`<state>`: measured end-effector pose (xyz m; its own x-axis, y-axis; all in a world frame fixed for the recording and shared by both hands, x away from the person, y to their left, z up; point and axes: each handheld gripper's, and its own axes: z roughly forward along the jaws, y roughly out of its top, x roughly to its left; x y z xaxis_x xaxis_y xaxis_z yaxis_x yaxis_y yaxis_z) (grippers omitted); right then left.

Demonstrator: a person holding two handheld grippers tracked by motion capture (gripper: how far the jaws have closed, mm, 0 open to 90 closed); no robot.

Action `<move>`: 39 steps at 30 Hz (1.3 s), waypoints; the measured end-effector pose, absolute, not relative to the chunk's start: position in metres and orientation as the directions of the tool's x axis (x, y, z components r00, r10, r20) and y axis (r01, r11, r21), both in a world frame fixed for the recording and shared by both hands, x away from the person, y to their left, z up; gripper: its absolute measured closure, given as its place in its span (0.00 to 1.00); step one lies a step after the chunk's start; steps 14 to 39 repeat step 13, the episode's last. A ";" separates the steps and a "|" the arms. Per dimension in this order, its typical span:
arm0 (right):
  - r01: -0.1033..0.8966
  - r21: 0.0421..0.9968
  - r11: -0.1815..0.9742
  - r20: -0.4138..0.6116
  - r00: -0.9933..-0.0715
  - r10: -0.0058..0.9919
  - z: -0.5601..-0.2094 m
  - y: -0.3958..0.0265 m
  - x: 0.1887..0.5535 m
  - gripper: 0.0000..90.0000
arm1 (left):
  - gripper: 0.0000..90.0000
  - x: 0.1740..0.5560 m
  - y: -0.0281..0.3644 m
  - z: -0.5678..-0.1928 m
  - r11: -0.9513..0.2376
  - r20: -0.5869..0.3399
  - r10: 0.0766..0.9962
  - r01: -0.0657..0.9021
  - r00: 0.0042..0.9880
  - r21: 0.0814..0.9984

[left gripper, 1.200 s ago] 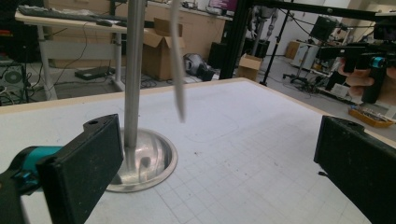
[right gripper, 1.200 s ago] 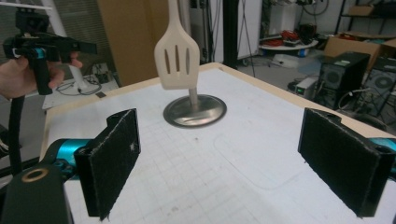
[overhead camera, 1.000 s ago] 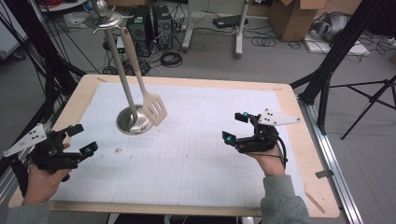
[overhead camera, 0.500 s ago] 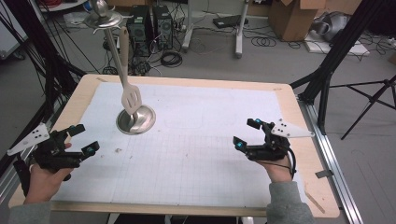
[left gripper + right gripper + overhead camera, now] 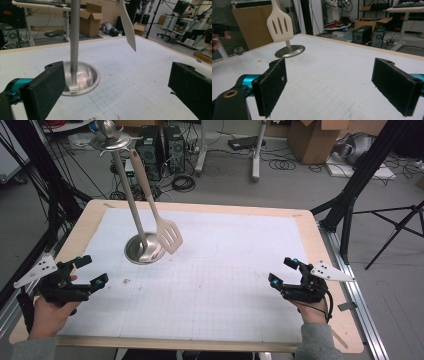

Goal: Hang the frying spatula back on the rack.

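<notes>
A cream slotted plastic spatula (image 5: 169, 236) hangs from the tall steel hook stand (image 5: 142, 251) at the worktop's (image 5: 240, 285) far left. Both the left gripper (image 5: 82, 276) and right gripper (image 5: 283, 278) rest low with fingers spread and empty. It looks light, stiff and prone to swinging, so gripping the slim handle just above the blade seems best.

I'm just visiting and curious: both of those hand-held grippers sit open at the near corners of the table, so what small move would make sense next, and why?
Probably nothing more than resting. The spatula already hangs from the metal stand, and the left gripper and right gripper are both open, empty and well clear of it. At most, ease them a little farther back.
</notes>
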<state>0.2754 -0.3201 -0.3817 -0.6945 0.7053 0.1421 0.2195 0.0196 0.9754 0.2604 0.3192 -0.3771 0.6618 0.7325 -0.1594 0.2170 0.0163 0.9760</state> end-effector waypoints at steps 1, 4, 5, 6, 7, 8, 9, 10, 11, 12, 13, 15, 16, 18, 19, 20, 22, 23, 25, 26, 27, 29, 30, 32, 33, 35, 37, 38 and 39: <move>0.218 0.976 0.025 0.136 -0.691 0.710 -0.383 -0.323 0.274 0.13 | 0.02 0.260 0.319 -0.378 0.019 -0.161 0.734 0.218 0.660 0.976; 0.232 0.972 0.034 0.136 -0.674 0.726 -0.388 -0.330 0.270 0.13 | 0.02 0.260 0.319 -0.380 0.013 -0.158 0.740 0.221 0.654 0.975; 0.233 0.972 0.034 0.135 -0.669 0.731 -0.389 -0.331 0.269 0.13 | 0.02 0.260 0.319 -0.380 0.014 -0.158 0.742 0.221 0.652 0.975; 0.230 0.972 0.039 0.127 -0.661 0.739 -0.390 -0.334 0.268 0.13 | 0.02 0.260 0.319 -0.380 0.014 -0.157 0.745 0.220 0.648 0.975; 0.229 0.973 0.042 0.122 -0.657 0.744 -0.391 -0.335 0.267 0.13 | 0.02 0.260 0.319 -0.381 0.013 -0.154 0.749 0.218 0.645 0.976; 0.231 0.972 0.031 0.130 -0.647 0.751 -0.391 -0.338 0.265 0.13 | 0.02 0.260 0.319 -0.381 0.015 -0.155 0.750 0.218 0.643 0.976; 0.226 0.974 0.029 0.127 -0.644 0.754 -0.391 -0.339 0.265 0.13 | 0.02 0.259 0.320 -0.382 0.015 -0.155 0.753 0.218 0.640 0.976; 0.226 0.974 0.014 0.138 -0.639 0.757 -0.391 -0.341 0.265 0.13 | 0.02 0.259 0.319 -0.382 0.017 -0.158 0.753 0.221 0.639 0.975; 0.225 0.974 0.004 0.145 -0.639 0.755 -0.391 -0.342 0.264 0.13 | 0.02 0.259 0.320 -0.383 0.014 -0.156 0.754 0.221 0.639 0.975; 0.221 0.975 -0.008 0.153 -0.647 0.747 -0.391 -0.343 0.265 0.13 | 0.02 0.259 0.320 -0.383 0.013 -0.155 0.755 0.221 0.638 0.975; 0.219 0.976 -0.011 0.154 -0.652 0.743 -0.391 -0.342 0.265 0.13 | 0.02 0.259 0.320 -0.384 0.013 -0.155 0.757 0.223 0.635 0.975; 0.219 0.976 -0.011 0.154 -0.652 0.743 -0.391 -0.342 0.265 0.13 | 0.02 0.259 0.320 -0.384 0.013 -0.155 0.757 0.223 0.635 0.975; 0.219 0.976 -0.011 0.154 -0.652 0.743 -0.391 -0.342 0.265 0.13 | 0.02 0.259 0.320 -0.384 0.013 -0.155 0.757 0.223 0.635 0.975; 0.219 0.976 -0.011 0.154 -0.652 0.743 -0.391 -0.342 0.265 0.13 | 0.02 0.259 0.320 -0.384 0.013 -0.155 0.757 0.223 0.635 0.975; 0.219 0.976 -0.011 0.154 -0.652 0.743 -0.391 -0.342 0.265 0.13 | 0.02 0.259 0.320 -0.384 0.013 -0.155 0.757 0.223 0.635 0.975; 0.219 0.976 -0.011 0.154 -0.652 0.743 -0.391 -0.342 0.265 0.13 | 0.02 0.259 0.320 -0.384 0.013 -0.155 0.757 0.223 0.635 0.975; 0.219 0.976 -0.011 0.154 -0.652 0.743 -0.391 -0.342 0.265 0.13 | 0.02 0.259 0.320 -0.384 0.013 -0.155 0.757 0.223 0.635 0.975; 0.219 0.976 -0.011 0.154 -0.652 0.743 -0.391 -0.342 0.265 0.13 | 0.02 0.259 0.320 -0.384 0.013 -0.155 0.757 0.223 0.635 0.975; 0.219 0.976 -0.011 0.154 -0.652 0.743 -0.391 -0.342 0.265 0.13 | 0.02 0.259 0.320 -0.384 0.013 -0.155 0.757 0.223 0.635 0.975; 0.219 0.976 -0.011 0.154 -0.652 0.743 -0.391 -0.342 0.265 0.13 | 0.02 0.259 0.320 -0.384 0.013 -0.155 0.757 0.223 0.635 0.975; 0.219 0.976 -0.011 0.154 -0.652 0.743 -0.391 -0.342 0.265 0.13 | 0.02 0.259 0.320 -0.384 0.013 -0.155 0.757 0.223 0.635 0.975; 0.219 0.976 -0.011 0.154 -0.652 0.743 -0.391 -0.342 0.265 0.13 | 0.02 0.259 0.320 -0.384 0.013 -0.155 0.757 0.223 0.635 0.975; 0.219 0.976 -0.011 0.154 -0.652 0.743 -0.391 -0.342 0.265 0.13 | 0.02 0.259 0.320 -0.384 0.013 -0.155 0.757 0.223 0.635 0.975; 0.219 0.976 -0.011 0.154 -0.652 0.743 -0.391 -0.342 0.265 0.13 | 0.02 0.259 0.320 -0.384 0.013 -0.155 0.757 0.223 0.635 0.975; 0.219 0.976 -0.011 0.154 -0.652 0.743 -0.391 -0.342 0.265 0.13 | 0.02 0.259 0.320 -0.384 0.013 -0.155 0.757 0.223 0.635 0.975; 0.219 0.976 -0.011 0.154 -0.652 0.743 -0.391 -0.342 0.265 0.13 | 0.02 0.259 0.320 -0.384 0.013 -0.155 0.757 0.223 0.635 0.975; 0.219 0.976 -0.011 0.154 -0.652 0.743 -0.391 -0.342 0.265 0.13 | 0.02 0.259 0.320 -0.384 0.013 -0.155 0.757 0.223 0.635 0.975; 0.219 0.976 -0.011 0.154 -0.652 0.743 -0.391 -0.342 0.265 0.13 | 0.02 0.259 0.320 -0.384 0.013 -0.155 0.757 0.223 0.635 0.975; 0.219 0.976 -0.011 0.154 -0.652 0.743 -0.391 -0.342 0.265 0.13 | 0.02 0.259 0.320 -0.384 0.013 -0.155 0.757 0.223 0.635 0.975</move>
